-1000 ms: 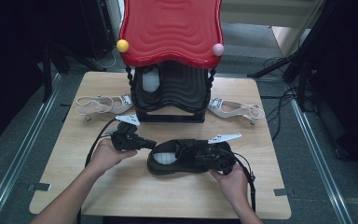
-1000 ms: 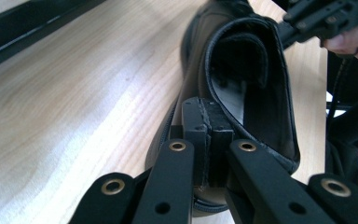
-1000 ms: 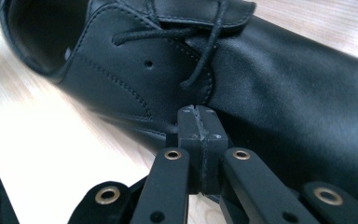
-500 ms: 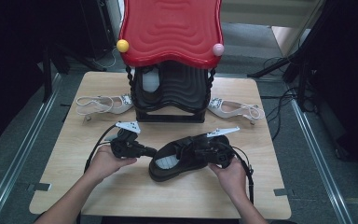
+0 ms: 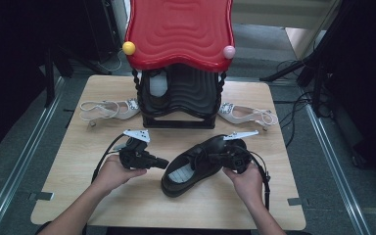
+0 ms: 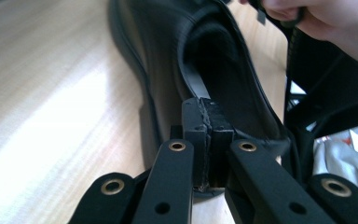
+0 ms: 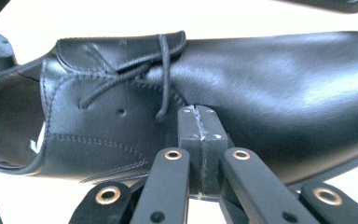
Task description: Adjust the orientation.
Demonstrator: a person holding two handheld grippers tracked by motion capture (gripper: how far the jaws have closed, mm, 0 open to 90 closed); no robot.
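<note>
Two hand-held grippers — left (image 5: pixel 162 163), right (image 5: pixel 214 157), jaws together — flank the black leather lace-up shoe (image 5: pixel 196 164) at 9 and 3 o'clock.

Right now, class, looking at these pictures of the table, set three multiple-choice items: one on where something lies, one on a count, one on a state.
1. Where does the black shoe lie?
A. on the red rack's top
B. on the table between the two claws
C. on the floor

2. How many pale heeled sandals lie on the table?
A. one
B. two
C. four

3. How do the left claw's jaws stand?
A. closed together, nothing between them
C. wide open
B. clamped on a lace

Answers:
1 B, the high view shows the shoe on the wood between the left claw and the right claw.
2 B, one sandal lies left of the red rack and another sandal right of it.
3 A, the left gripper view shows the pads meeting beside the shoe.
</note>
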